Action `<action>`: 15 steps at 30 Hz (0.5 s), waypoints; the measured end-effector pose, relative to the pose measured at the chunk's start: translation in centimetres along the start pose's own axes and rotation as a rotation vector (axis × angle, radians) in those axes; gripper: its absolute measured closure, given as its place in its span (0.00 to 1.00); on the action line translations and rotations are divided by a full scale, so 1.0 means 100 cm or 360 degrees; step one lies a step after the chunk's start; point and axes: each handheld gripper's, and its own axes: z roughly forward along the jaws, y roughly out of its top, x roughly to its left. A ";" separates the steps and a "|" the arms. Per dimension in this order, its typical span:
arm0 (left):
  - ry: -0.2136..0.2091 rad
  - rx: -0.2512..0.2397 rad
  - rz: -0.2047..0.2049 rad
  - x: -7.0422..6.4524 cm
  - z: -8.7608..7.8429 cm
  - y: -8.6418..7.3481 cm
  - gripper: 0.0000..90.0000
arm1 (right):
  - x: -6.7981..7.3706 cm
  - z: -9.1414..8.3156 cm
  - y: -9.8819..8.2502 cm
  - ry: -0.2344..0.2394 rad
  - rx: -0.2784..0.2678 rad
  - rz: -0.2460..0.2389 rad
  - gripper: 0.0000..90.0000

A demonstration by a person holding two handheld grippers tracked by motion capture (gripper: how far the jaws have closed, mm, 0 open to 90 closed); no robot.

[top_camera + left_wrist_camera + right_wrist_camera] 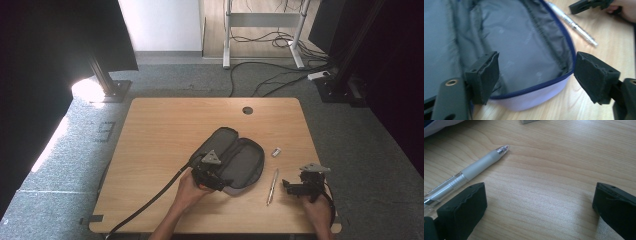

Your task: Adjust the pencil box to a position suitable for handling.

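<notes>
A dark pencil case (235, 160) lies unzipped and spread flat in the middle of the wooden table (160, 125). My left gripper (218, 181) is at its near end. In the left gripper view the grey lining (524, 50) and the blue zip edge sit between the open jaws (536, 75), and neither pad presses on the case. A silver pen (272, 186) lies on the table right of the case. My right gripper (289, 187) rests beside it, open (539, 202). The pen (474, 167) runs past its left jaw, and bare wood is between the pads.
A small pale eraser-like block (276, 151) lies beyond the pen, its edge at the top of the right gripper view (529, 121). A round cable hole (247, 110) is near the table's far edge. The other hand's gripper (586, 5) is at the top right of the left gripper view.
</notes>
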 end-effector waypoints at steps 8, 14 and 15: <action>0.0100 -0.0008 -0.0032 0.011 -0.011 -0.009 0.16 | 0.000 0.000 0.000 0.0000 0.0000 0.0001 0.00; 0.0162 -0.0021 -0.0087 0.020 -0.021 -0.014 0.14 | 0.000 0.000 0.000 0.0000 0.0000 0.0001 0.00; 0.0162 -0.0021 -0.0087 0.020 -0.021 -0.014 0.14 | 0.000 0.000 0.000 0.0000 0.0000 0.0001 0.00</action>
